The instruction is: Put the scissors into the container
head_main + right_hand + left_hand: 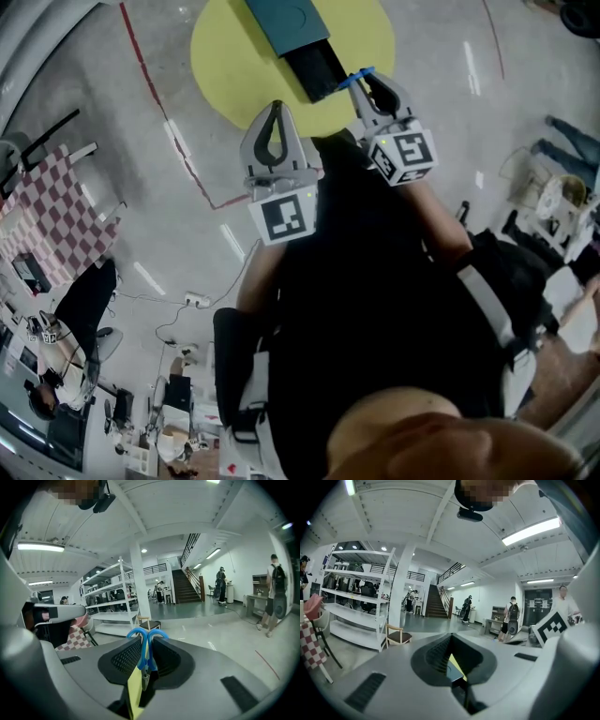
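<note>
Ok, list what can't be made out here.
- Scissors blades: right gripper view, buried between the right gripper's jaws; only the blue handles show.
- Teal container: head view, far end cut off by the top edge; its inside unseen.
- Yellow table: both gripper views, only a sliver between the jaws.

A round yellow table [225,47] stands on a grey floor [450,103] marked with a red line [150,84] and white dashes; a teal container [281,21] lies on the table; a black piece [317,70] touches its near end
</note>
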Motion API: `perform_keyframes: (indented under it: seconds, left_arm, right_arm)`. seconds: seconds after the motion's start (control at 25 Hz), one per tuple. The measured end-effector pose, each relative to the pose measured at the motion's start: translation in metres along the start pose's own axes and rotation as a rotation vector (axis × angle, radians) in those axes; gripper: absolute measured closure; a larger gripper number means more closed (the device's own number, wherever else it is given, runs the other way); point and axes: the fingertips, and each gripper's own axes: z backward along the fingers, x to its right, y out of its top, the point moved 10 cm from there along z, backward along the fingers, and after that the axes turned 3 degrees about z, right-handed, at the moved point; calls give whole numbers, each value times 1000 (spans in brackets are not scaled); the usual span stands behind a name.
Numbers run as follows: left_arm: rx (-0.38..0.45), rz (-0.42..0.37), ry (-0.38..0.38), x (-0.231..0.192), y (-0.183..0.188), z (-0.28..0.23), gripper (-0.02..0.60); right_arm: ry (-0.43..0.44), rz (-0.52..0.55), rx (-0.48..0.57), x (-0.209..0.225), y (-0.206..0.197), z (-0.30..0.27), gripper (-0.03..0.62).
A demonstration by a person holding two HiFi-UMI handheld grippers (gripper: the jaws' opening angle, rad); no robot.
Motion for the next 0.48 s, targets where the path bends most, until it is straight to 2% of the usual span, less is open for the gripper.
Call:
perform_keyframes:
  seconds: [0.48]
  left_arm:
    - [-33, 28, 57, -6, 1, -37, 583]
  right_arm:
    - [19, -10, -166, 20, -55, -49, 519]
